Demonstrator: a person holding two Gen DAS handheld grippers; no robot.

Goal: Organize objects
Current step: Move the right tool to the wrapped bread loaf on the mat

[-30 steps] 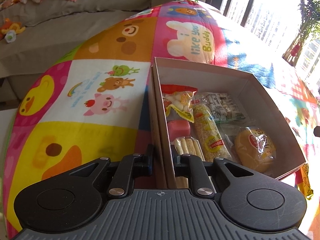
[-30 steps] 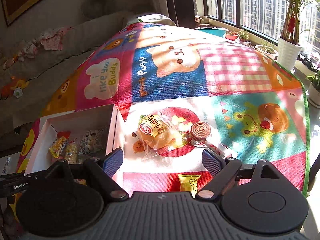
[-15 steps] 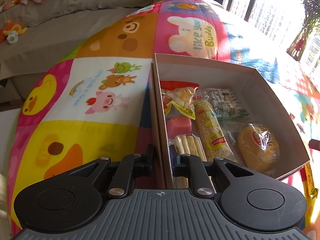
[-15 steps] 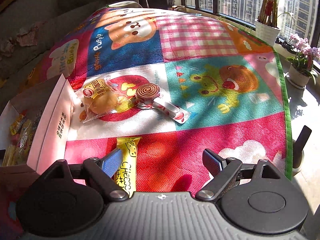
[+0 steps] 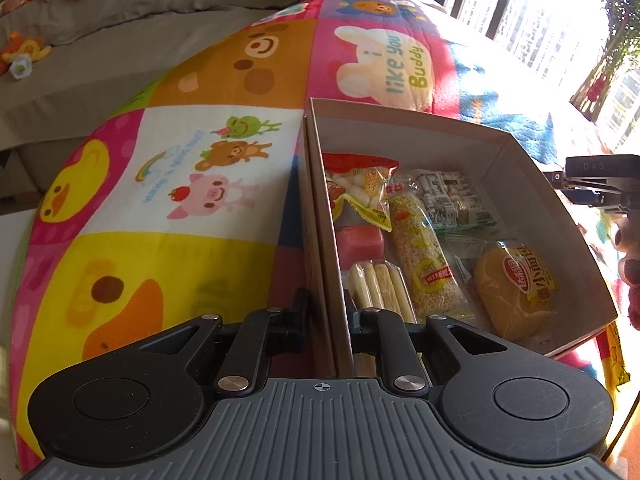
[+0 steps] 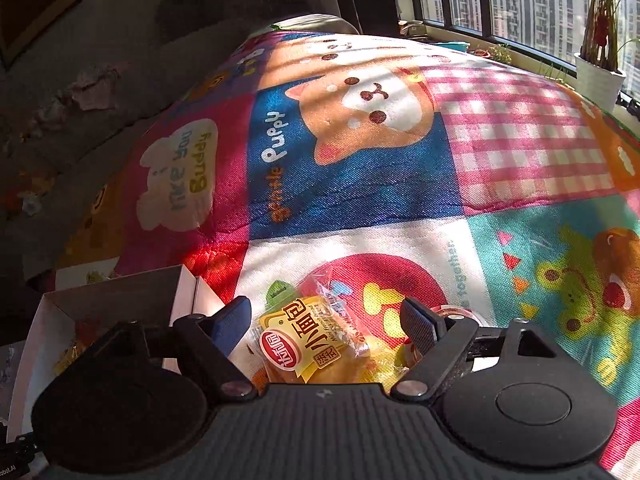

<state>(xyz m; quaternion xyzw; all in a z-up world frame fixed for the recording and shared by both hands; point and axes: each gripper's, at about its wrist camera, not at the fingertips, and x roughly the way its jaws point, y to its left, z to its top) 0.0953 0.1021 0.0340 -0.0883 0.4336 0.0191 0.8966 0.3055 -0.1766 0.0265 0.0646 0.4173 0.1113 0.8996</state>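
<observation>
A cardboard box [image 5: 420,128] lies on the cartoon play mat [image 5: 200,184]. My left gripper [image 5: 326,312] is shut on the box's near left wall. Inside lie a wrapped bread bun [image 5: 516,288], a grain bar [image 5: 424,256], a red-and-yellow snack bag [image 5: 360,188], a pink block [image 5: 360,238], pale sticks [image 5: 376,284] and a printed packet [image 5: 448,196]. In the right wrist view my right gripper [image 6: 328,326] is open, its fingers on either side of a second wrapped bread bun [image 6: 316,348] on the mat. The box corner [image 6: 120,292] is left of it.
A swirl lollipop [image 6: 456,314] lies partly hidden behind my right finger. A yellow snack packet [image 5: 616,360] lies on the mat past the box's right wall. A grey sofa [image 5: 100,40] with toys runs along the far left. Potted plants [image 6: 600,76] stand by the windows.
My right gripper has swung back left and moved down over the bread bun, which now lies between its open fingers. My left gripper has kept its hold on the box wall.
</observation>
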